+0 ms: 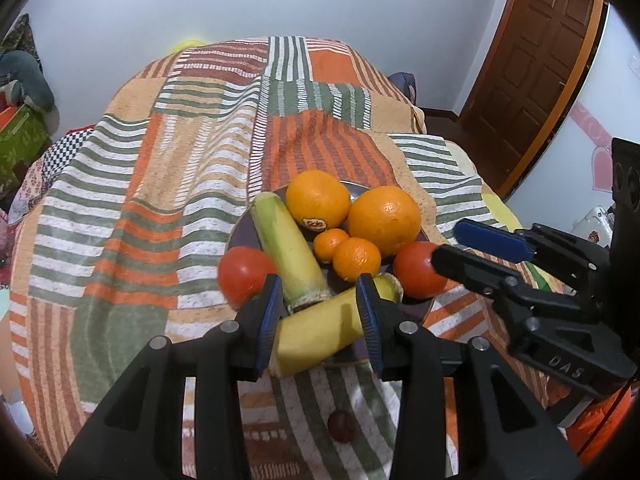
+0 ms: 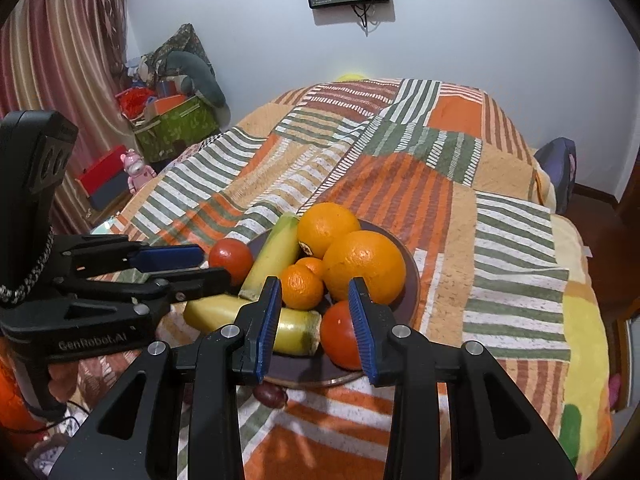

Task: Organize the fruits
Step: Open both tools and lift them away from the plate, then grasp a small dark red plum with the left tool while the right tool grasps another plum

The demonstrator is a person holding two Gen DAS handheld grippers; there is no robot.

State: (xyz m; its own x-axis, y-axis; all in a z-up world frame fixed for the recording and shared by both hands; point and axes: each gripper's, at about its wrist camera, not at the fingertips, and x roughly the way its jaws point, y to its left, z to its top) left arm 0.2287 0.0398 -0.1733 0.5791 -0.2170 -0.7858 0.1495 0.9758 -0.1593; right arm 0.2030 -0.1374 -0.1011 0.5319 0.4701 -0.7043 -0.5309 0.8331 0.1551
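Observation:
A dark plate point(image 1: 242, 232) point(image 2: 412, 280) on the striped bedspread holds two large oranges point(image 1: 318, 199) point(image 1: 384, 220), two small mandarins point(image 1: 356, 259), two banana pieces point(image 1: 286, 240) point(image 1: 320, 330) and two tomatoes point(image 1: 244, 274) point(image 1: 418, 270). My left gripper point(image 1: 320, 300) is open, its fingers on either side of the near banana piece, just above the plate's front. My right gripper point(image 2: 316, 304) is open and empty, above the plate's front between a mandarin point(image 2: 300, 286) and the right tomato point(image 2: 340, 336). Each gripper shows in the other's view point(image 1: 476, 248) point(image 2: 188, 266).
A dark grape-like fruit point(image 1: 341, 426) point(image 2: 271, 394) lies on the bedspread point(image 1: 160, 200) in front of the plate. Boxes and toys point(image 2: 172, 124) stand on the floor at the left. A wooden door point(image 1: 532, 60) is at the right.

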